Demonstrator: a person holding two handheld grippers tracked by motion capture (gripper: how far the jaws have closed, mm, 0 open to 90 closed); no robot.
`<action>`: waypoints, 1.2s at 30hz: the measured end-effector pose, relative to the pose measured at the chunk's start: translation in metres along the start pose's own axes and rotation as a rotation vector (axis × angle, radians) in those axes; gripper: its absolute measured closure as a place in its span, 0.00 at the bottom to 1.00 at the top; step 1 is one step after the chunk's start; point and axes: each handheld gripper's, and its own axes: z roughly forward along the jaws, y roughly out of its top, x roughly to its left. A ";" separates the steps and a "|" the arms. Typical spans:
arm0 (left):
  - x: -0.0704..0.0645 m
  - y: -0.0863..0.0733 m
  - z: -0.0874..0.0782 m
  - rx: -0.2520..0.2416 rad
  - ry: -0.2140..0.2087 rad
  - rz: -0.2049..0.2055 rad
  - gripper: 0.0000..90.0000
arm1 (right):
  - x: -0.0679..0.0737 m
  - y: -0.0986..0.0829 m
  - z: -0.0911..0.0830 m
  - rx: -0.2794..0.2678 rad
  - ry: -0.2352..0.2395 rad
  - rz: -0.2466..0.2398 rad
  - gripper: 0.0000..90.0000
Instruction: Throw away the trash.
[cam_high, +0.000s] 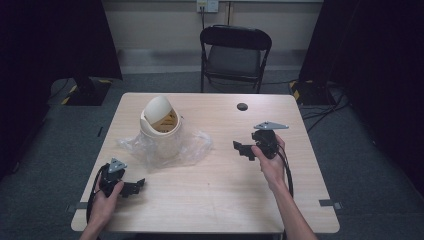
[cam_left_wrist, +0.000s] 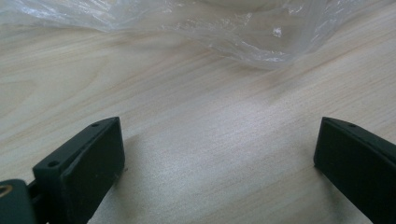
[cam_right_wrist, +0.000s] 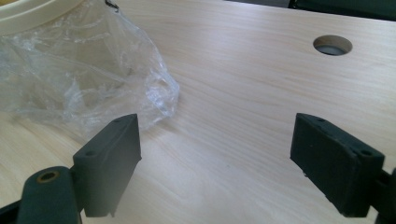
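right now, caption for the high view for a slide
Two open hand-held grippers, left and right, flank a cream swing-lid bin in a clear plastic bag.

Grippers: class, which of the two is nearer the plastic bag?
The left gripper, near the table's front left. Its jaws sit just short of the bag; the right gripper is farther off.

Bin base: we can't make out the foot of the cream bin (cam_high: 159, 122); the clear plastic bag (cam_high: 165, 147) bunched around it blurs it.
Bin in gripper views: the top edge cuts it, leaving a rim strip (cam_right_wrist: 37, 14) above the bag (cam_right_wrist: 84, 79).
Bag beyond the bin: hidden behind the bin.
Label inside the bin: too small for us to read.
Person: cut off below the forearms by the bottom edge.
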 end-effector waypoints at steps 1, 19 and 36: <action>0.000 0.000 0.000 0.000 0.000 0.000 0.01 | -0.001 -0.002 -0.001 0.004 -0.006 -0.001 0.17; 0.000 0.000 0.000 0.000 0.000 0.000 0.01 | -0.033 -0.063 -0.026 0.069 -0.104 0.050 0.18; 0.000 0.000 0.000 0.000 0.000 0.000 0.01 | -0.050 -0.120 -0.034 0.148 -0.276 0.015 0.14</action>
